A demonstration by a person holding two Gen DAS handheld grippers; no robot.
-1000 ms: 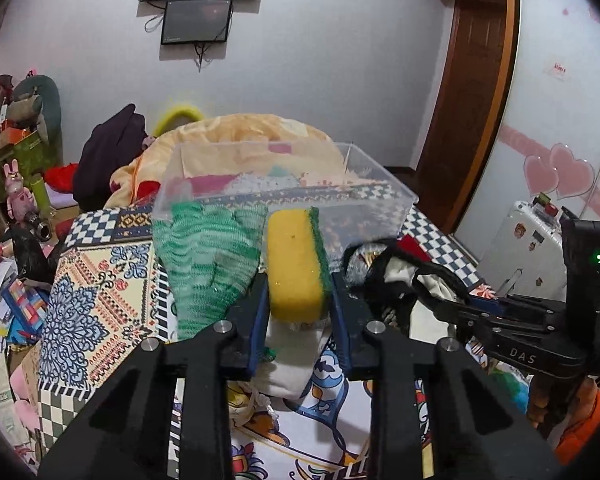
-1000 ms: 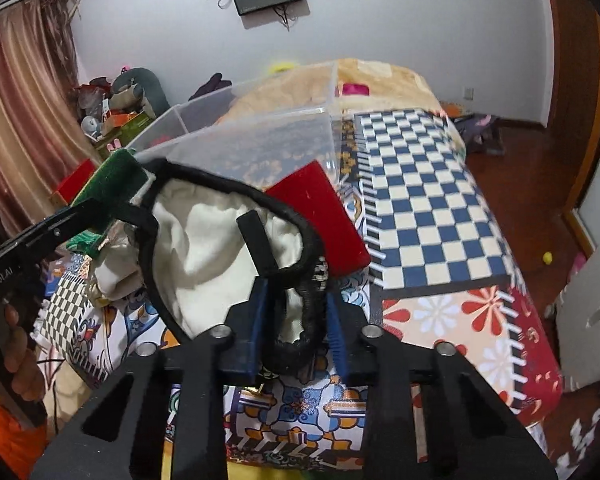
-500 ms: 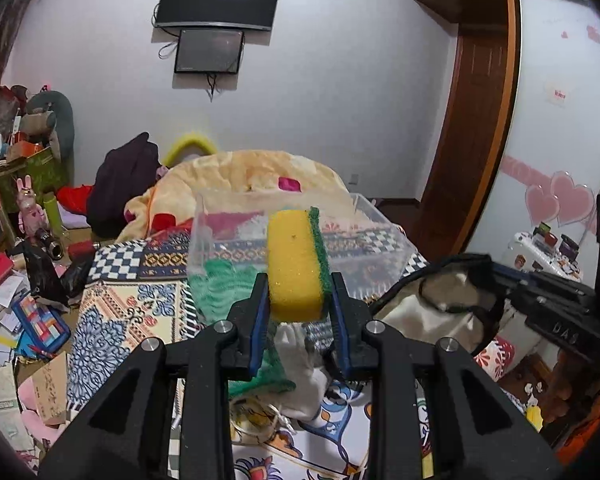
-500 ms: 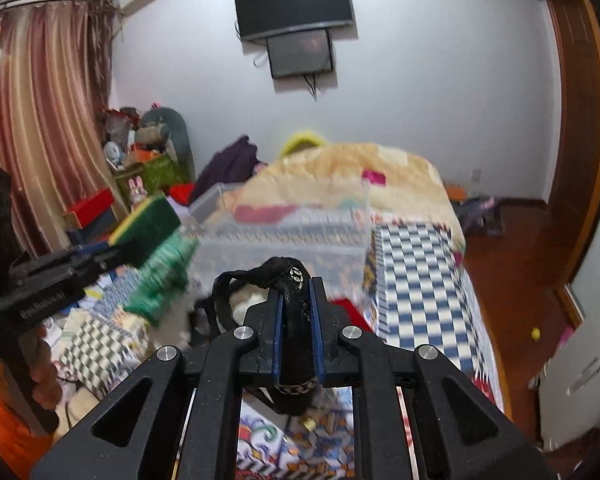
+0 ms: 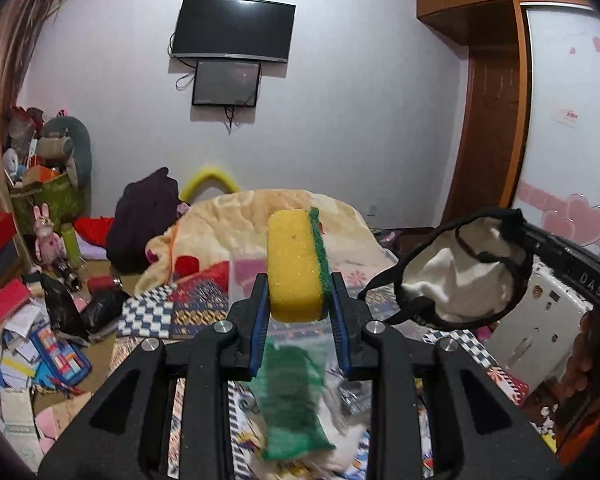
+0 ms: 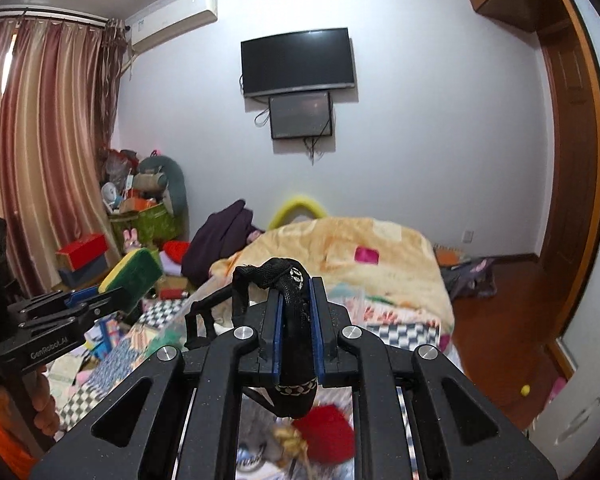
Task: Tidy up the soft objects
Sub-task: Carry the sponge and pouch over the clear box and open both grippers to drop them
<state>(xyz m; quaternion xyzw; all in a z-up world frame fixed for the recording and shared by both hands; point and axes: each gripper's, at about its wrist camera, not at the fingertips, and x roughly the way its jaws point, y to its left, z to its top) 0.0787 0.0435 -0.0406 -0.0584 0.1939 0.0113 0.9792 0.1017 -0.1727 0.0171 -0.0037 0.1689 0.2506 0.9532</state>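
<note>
Both grippers are now lifted well above the bed; a second ago they sat low, close against the clear bin, and the bin rim filled the view ahead. Now the far wall and TV (image 5: 232, 30) dominate both views. Judgement: both items are picked and in carry, with drop-off in the bin the likely next step.

Left gripper (image 5: 298, 306): jaws pinching the yellow-and-green sponge (image 5: 298, 264), which stands upright between the pads, green scour face toward the right finger. Grip unchanged through the lift.

Right gripper (image 6: 296, 332): jaws pressed on the black-trimmed cream cloth item (image 5: 460, 272), clamped by its black band; the rest hangs free, seen off to the right of the left gripper.

Clear bin (image 5: 244, 280): below and just ahead of the left fingertips, blurred, only part of a wall readable. Green knitted piece (image 5: 294, 396) lies directly beneath the left jaws.

Room: open air ahead and above both tools. The two grippers are near each other side by side; the dangling cloth could brush the left gripper. Wardrobe (image 5: 572, 120) stands off to the right, well apart.
</note>
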